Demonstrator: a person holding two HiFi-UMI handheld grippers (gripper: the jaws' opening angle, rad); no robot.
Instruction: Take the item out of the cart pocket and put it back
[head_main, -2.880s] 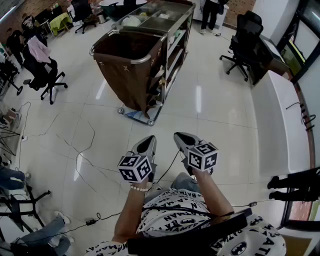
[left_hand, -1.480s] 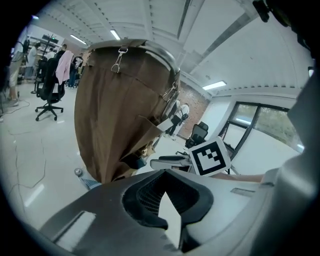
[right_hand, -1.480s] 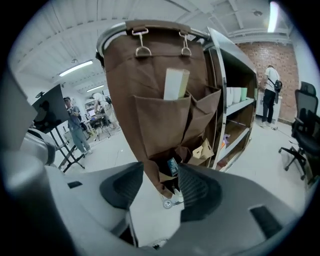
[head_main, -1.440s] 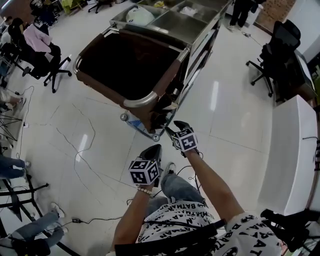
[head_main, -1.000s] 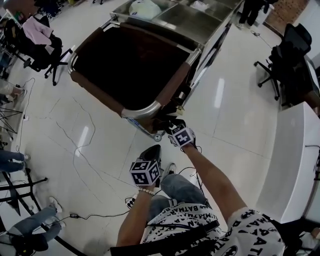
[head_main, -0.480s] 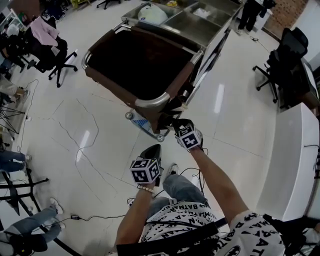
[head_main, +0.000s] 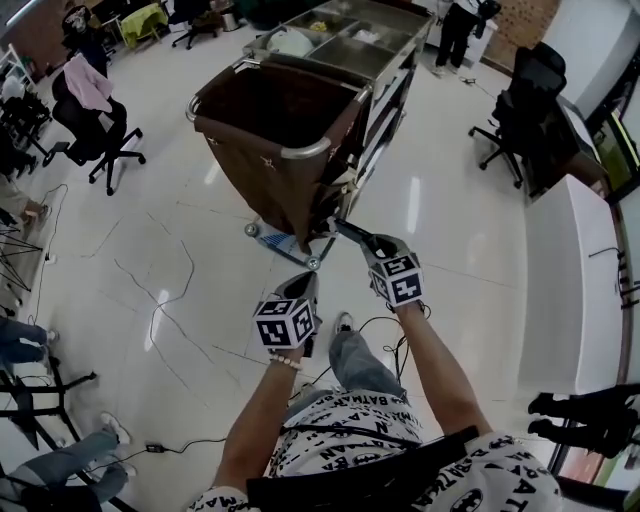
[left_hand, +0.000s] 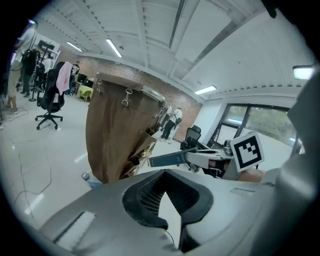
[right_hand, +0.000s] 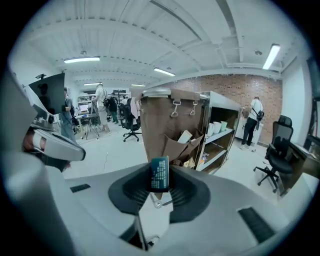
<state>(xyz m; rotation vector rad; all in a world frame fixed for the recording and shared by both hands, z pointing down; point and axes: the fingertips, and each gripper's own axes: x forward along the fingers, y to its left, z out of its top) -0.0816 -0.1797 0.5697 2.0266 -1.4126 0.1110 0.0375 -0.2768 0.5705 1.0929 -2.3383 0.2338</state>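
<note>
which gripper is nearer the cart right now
Right. The right gripper, jaws just closed on a dark packet, is close by the cart; the left gripper is farther back from it.

The cart's bag (head_main: 265, 150) is matt brown cloth, its frame (head_main: 310, 152) shiny metal; the floor (head_main: 460, 230) glossy tile.

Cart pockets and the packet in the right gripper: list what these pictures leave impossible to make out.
1. Print on the dark packet in the right gripper, right gripper view: too small and blurred to read.
2. Deeper contents of the cart pockets, right gripper view: hidden by their brown walls.
3. Same pockets, head view: too small and shadowed.
</note>
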